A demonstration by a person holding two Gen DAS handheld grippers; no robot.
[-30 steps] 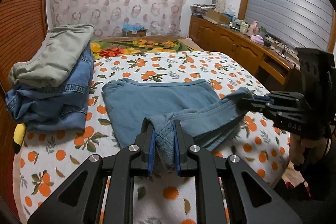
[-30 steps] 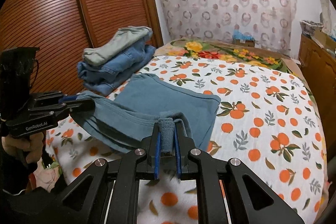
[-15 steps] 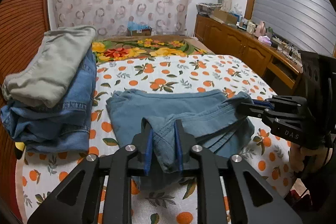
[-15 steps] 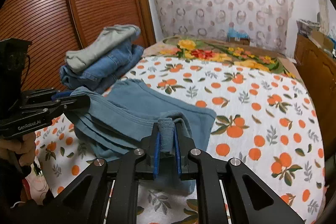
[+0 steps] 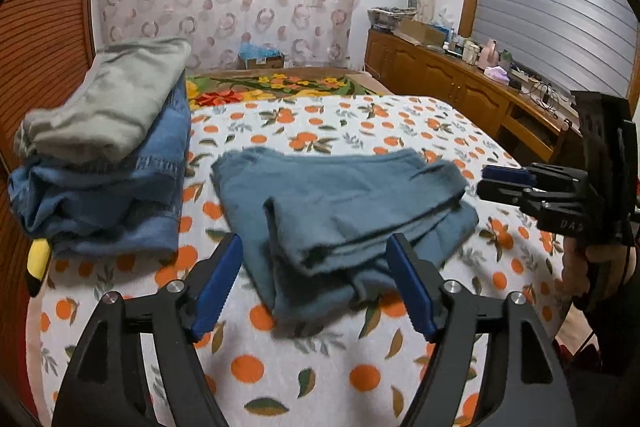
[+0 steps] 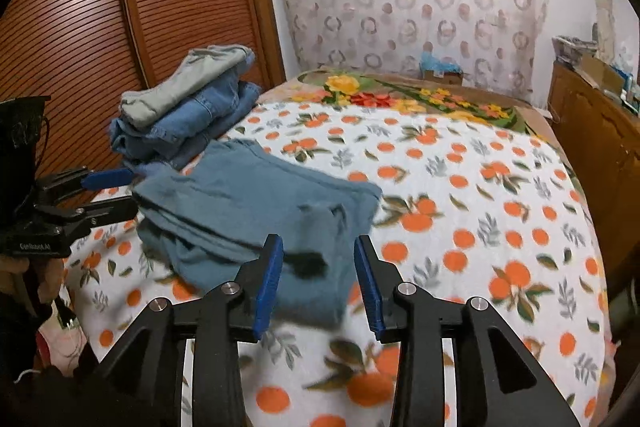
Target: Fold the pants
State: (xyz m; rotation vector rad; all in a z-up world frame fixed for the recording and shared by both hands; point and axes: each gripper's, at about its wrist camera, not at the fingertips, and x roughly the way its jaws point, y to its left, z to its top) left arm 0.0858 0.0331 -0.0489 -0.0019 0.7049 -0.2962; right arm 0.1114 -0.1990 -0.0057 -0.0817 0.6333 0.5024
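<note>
The blue-grey pants [image 5: 340, 211] lie folded in a thick bundle on the orange-print bedspread [image 5: 320, 367]; they also show in the right wrist view [image 6: 256, 211]. My left gripper [image 5: 314, 259] is open and empty, its jaws wide apart just in front of the bundle's near edge. My right gripper [image 6: 318, 263] is open and empty at the bundle's other near corner. Each gripper shows in the other's view: the right one [image 5: 504, 183] beside the pants' right edge, the left one [image 6: 108, 195] beside their left edge.
A stack of folded jeans [image 5: 112, 195] topped by grey-green pants [image 5: 108, 107] sits at the bed's left, by the wooden wardrobe doors [image 6: 100, 27]. A wooden dresser [image 5: 460, 95] with clutter stands at the right. A floral blanket [image 5: 272, 87] lies at the head.
Both grippers have opened and let go of the pants' folded end. The pants have dropped onto the bed as a folded bundle.
</note>
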